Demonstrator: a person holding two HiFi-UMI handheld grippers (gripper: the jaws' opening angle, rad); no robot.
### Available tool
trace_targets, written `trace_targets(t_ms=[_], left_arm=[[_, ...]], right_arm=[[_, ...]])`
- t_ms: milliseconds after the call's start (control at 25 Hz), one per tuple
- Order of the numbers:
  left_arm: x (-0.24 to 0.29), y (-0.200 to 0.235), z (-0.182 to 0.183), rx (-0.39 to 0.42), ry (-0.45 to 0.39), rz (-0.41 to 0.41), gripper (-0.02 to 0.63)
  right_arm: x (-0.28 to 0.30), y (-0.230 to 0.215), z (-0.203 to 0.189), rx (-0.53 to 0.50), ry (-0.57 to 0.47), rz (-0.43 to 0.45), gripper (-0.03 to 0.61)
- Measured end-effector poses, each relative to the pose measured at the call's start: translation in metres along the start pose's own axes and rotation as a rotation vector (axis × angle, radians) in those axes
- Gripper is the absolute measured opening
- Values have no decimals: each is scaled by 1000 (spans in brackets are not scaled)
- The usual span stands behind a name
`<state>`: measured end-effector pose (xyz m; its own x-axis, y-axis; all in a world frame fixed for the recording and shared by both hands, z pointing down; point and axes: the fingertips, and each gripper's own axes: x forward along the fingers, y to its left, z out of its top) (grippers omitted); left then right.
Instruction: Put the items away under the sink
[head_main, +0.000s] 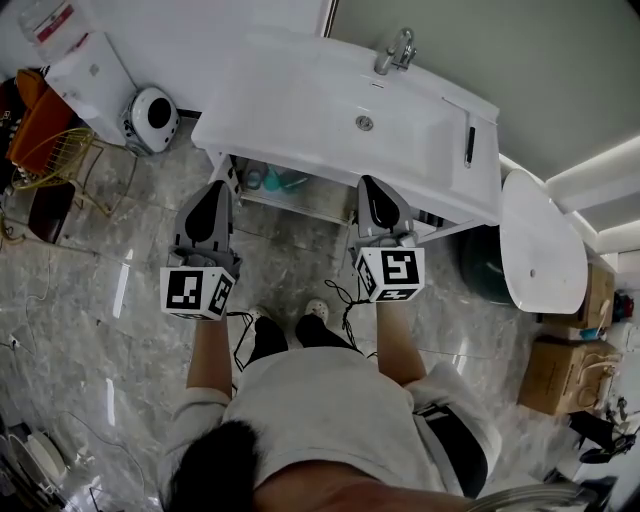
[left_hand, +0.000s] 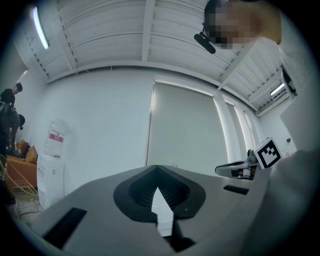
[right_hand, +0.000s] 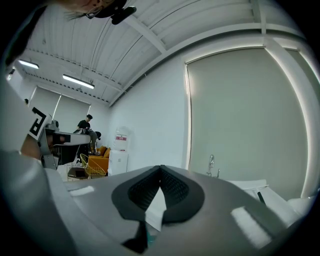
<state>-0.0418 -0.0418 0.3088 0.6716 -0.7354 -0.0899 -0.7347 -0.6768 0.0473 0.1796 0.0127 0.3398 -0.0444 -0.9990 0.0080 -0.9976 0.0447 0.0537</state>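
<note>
Head view shows one left gripper (head_main: 214, 190), one right gripper (head_main: 373, 184), one sink (head_main: 300, 70).

My left gripper (head_main: 212, 195) and right gripper (head_main: 377, 190) have matt grey plastic shells. The sink (head_main: 300, 100) looks glossy white and smooth, its faucet (head_main: 396, 48) polished metal. The floor (head_main: 90, 300) is shiny grey marble-look tile.

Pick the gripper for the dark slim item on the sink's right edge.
Right, likely. The right gripper is nearer the dark slim item on the sink; the left gripper hangs toward the sink's left. Both jaws shut, empty.
</note>
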Motion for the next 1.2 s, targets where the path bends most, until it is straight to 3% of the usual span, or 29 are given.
trace_targets(t_ms=[600,1200], left_arm=[[-11,-11,32,13,-59,-18,8],[-12,-15,42,-9,-86,-39,8]], right_arm=[[-30,2,32,-18,-44,-48,11],[-36,6,42,-23,-58,-65,11]])
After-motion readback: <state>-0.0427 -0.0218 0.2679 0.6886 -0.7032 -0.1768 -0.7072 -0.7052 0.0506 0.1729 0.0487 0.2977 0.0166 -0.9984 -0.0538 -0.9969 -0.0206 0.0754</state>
